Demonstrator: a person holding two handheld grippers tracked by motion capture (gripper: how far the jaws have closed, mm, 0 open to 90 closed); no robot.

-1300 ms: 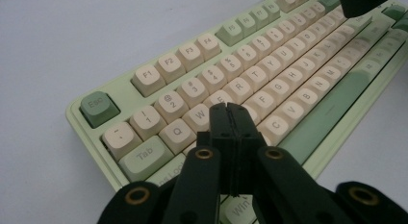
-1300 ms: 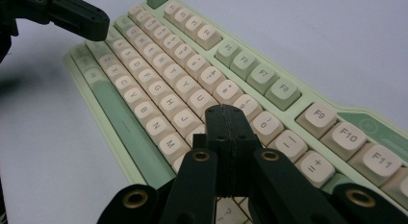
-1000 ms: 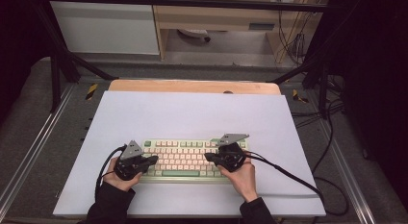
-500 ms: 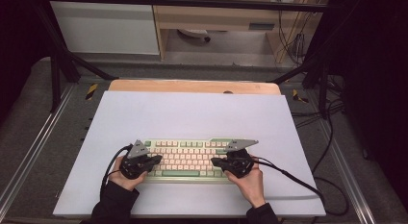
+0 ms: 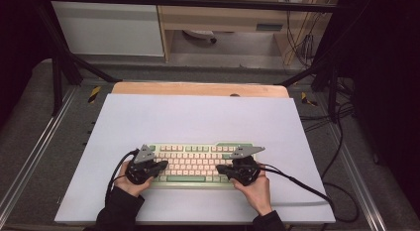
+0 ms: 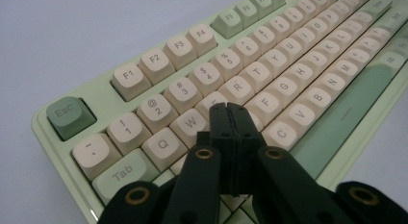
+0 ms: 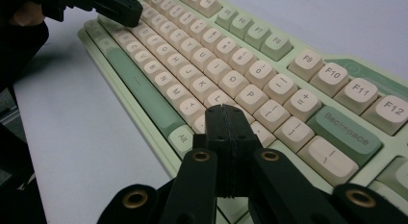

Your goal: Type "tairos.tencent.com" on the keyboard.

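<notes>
Green-and-cream keyboard lies square on the white desk, at its near edge, within reach of both hands. High view: left tongs and right tongs point inward over its ends. Left gripper view: tongs pressed together, holding nothing, poised over the E–D keys, apparently a single tip for key pressing. Right gripper view: tongs likewise together, over the keys beside L.

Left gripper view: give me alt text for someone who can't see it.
The left gripper, jaws shut with nothing between them, points at the left end of a pale green keyboard with cream keys, tip near the W and E keys. The keyboard lies on a white mat.
</notes>
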